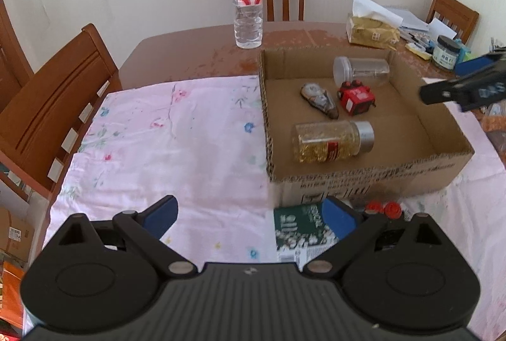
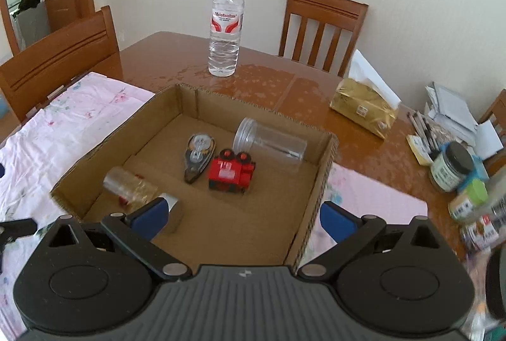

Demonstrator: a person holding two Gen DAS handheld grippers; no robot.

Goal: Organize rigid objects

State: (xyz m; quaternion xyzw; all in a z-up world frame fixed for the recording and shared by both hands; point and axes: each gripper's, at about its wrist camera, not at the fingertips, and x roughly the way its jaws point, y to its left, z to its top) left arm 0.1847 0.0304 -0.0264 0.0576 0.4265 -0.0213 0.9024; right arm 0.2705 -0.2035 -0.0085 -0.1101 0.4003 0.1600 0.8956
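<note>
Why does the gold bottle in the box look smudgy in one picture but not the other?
Right wrist view: the gold bottle is smeared by motion blur, as are the jars at the right edge. Left wrist view: the same bottle is crisp, though the right gripper looks smeared. Both views bend straight edges, fisheye style.

Soft, even daylight, faint shadows; glare on the bare table (image 2: 284, 88). Fisheye bends the edges (corners go black), and the right view's right edge is blurred.

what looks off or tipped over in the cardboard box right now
Both jars in the cardboard box lie on their sides: the gold-filled jar near the front, the clear empty jar at the back. Nothing looks spilled or broken.
</note>
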